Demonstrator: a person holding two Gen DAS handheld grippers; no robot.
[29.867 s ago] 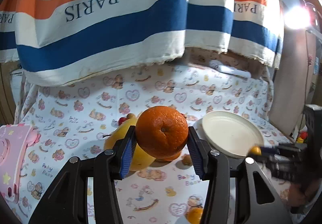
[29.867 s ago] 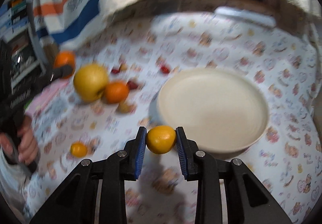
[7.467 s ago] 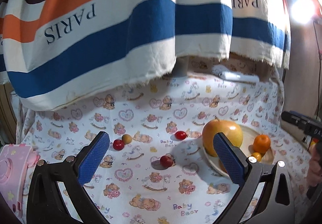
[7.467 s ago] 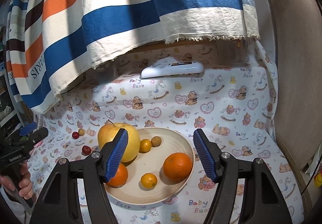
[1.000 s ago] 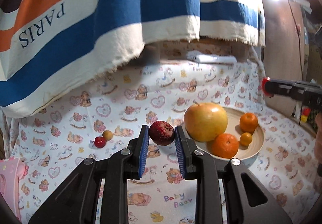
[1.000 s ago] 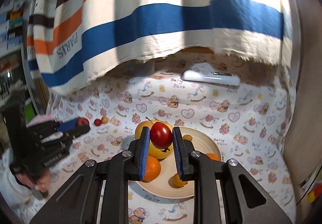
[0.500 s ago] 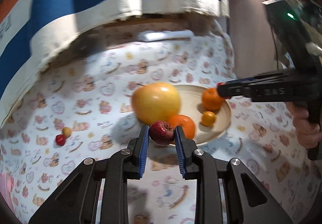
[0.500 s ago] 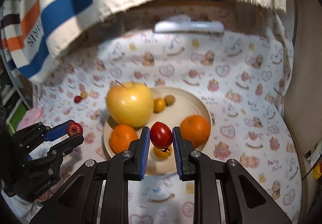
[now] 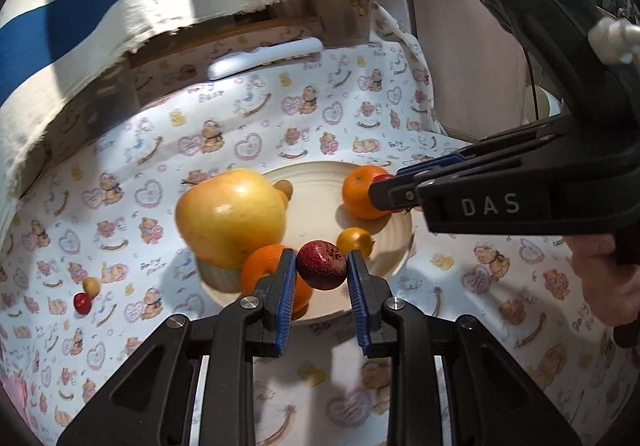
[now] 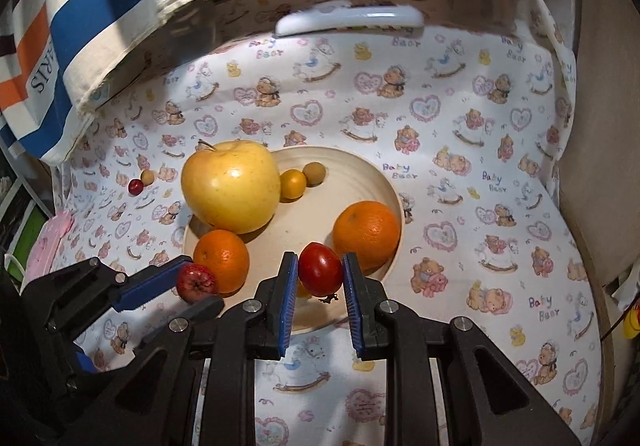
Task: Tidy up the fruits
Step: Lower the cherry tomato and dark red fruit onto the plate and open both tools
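Left wrist view: left claw [image 9: 321, 274] pinches a dark red speckled crab-apple [image 9: 321, 264], calyx toward the camera, above the plate's [image 9: 402, 242] near rim. Right claw [image 10: 320, 276] grips a glossy red cherry tomato [image 10: 320, 268], stem downward, over the same plate, crowded by a yellow apple [image 10: 231, 185] and oranges [image 10: 367, 230].

Both fisheye cameras look forward and downward, close over the round cream ceramic plate [image 9: 402, 242] [image 10: 384, 181]. The left wrist view comes from the plate's near left, the right wrist view from its near edge. The 2 views share the plate and the bear-printed white cloth [image 9: 248, 133] [image 10: 460, 133].
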